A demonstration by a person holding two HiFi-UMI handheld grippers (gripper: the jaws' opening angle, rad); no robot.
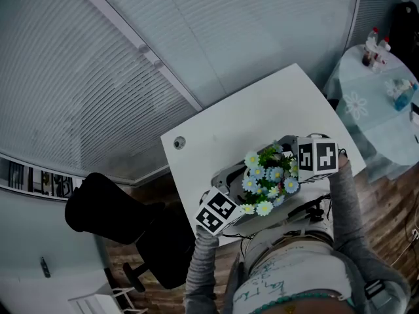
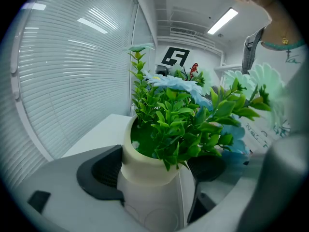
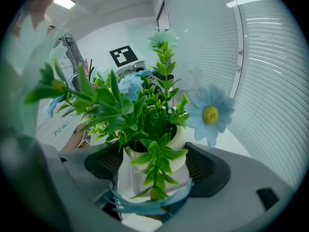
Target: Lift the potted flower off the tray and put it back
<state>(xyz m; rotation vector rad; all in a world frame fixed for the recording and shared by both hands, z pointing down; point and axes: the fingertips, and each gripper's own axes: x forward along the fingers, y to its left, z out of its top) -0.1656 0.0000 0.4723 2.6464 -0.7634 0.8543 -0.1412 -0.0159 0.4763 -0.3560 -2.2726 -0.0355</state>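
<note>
white ceramic, the pot (image 2: 153, 175) of the potted flower (image 1: 267, 178) sits clamped from both sides: the left gripper (image 2: 154, 178) has its dark pads pressed to the pot's walls, and the right gripper (image 3: 154, 172) grips the same pot from the opposite side, pads tight against it. blue and pale daisies spread over green leaves between the two marker cubes. the flower hangs over the grey tray (image 1: 227, 173), which lies on the near part of the white table (image 1: 249, 113) (whether the pot's base touches the tray or clears it, i cannot tell). closed blinds (image 1: 98, 77) fill the far left. a black chair (image 1: 111, 208) stands left of the table, and a cloth-covered table (image 1: 373, 103) is at the far right.
</note>
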